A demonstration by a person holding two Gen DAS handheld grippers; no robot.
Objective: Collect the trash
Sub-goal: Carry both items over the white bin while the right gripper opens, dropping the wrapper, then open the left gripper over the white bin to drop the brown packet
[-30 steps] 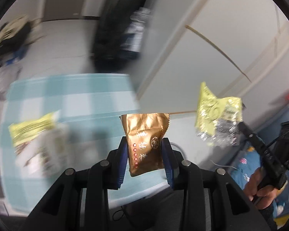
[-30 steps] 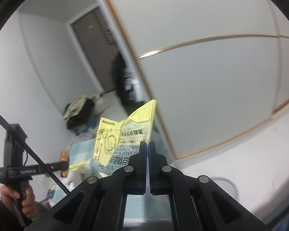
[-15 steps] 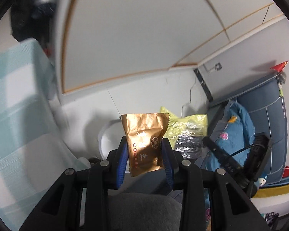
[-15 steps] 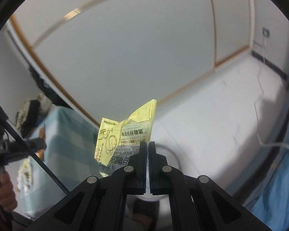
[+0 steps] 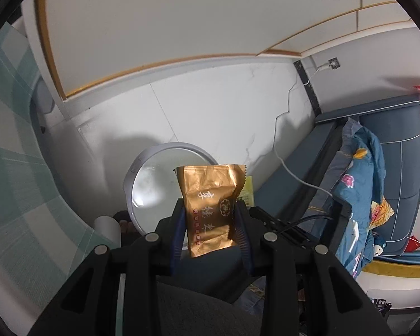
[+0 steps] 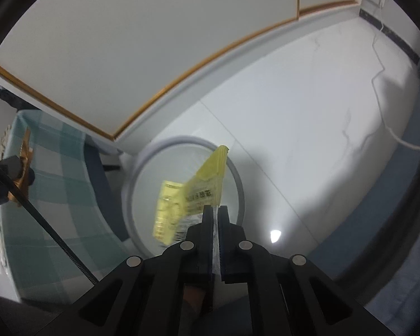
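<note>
Both my grippers carry trash above the white bin (image 6: pixel 239 184) on the floor. My right gripper (image 6: pixel 215 218) has its jaws almost together and just starting to part, the yellow wrapper (image 6: pixel 193 196) still caught between the pads and hanging over the bin's open mouth, well inside its rim. My left gripper (image 5: pixel 210 218) is clamped partway closed on the gold wrapper (image 5: pixel 210 210), pads pressing both of its sides; it sits over the near edge of the bin (image 5: pixel 134 168). To do this well, I would let the yellow one fall clear before lifting away. Then I would bring the gold one further toward the middle of the mouth before releasing, since light foil drifts sideways.
</note>
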